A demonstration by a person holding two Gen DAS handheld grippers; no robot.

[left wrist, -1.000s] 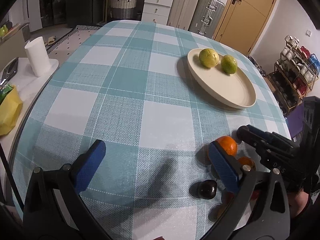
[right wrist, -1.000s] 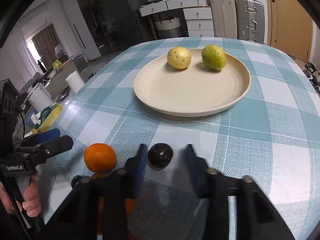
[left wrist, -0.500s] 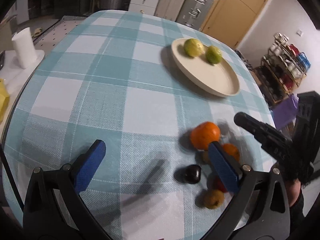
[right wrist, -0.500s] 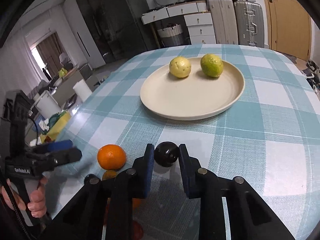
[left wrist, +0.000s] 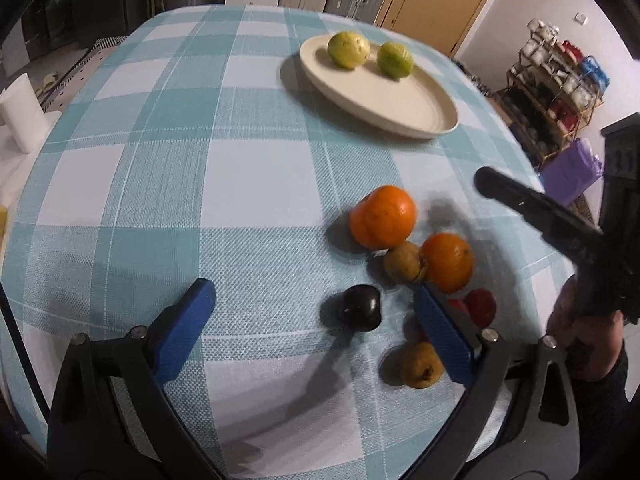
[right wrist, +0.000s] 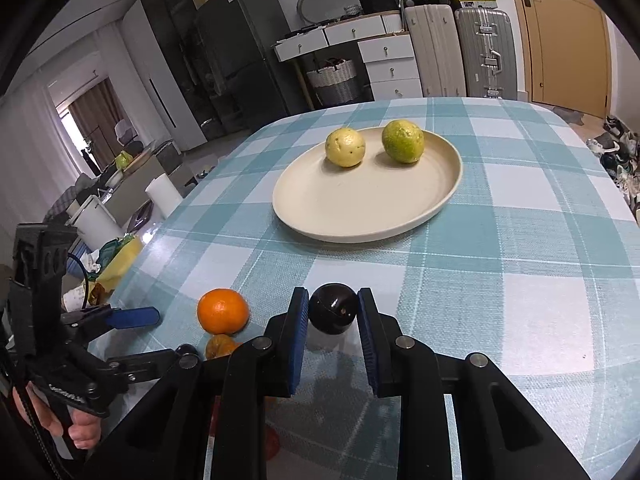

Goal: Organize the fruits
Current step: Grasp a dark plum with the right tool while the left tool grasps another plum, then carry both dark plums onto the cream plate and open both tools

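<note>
On the checked table [right wrist: 520, 240], a cream plate [right wrist: 420, 216] is seen well beyond the grippers, already carrying a yellow fruit [right wrist: 345, 147] and a green fruit [right wrist: 402, 141]. Nearer, a loose cluster is left unsorted: two oranges [left wrist: 383, 216] touching a brown fruit [left wrist: 403, 261], with a red fruit [left wrist: 481, 306] and a small yellow-brown fruit [left wrist: 420, 365] beside. The left gripper [left wrist: 316, 328] is held wide apart over the cloth, nothing in it. The right gripper [right wrist: 333, 322] is closed narrow around a dark plum [right wrist: 332, 309], pads touching both sides; whether it is lifted cannot be told. Risk judged: the round, glossy plum could squirt out of a shallow pinch, or roll off the plate rim if released too early.
</note>
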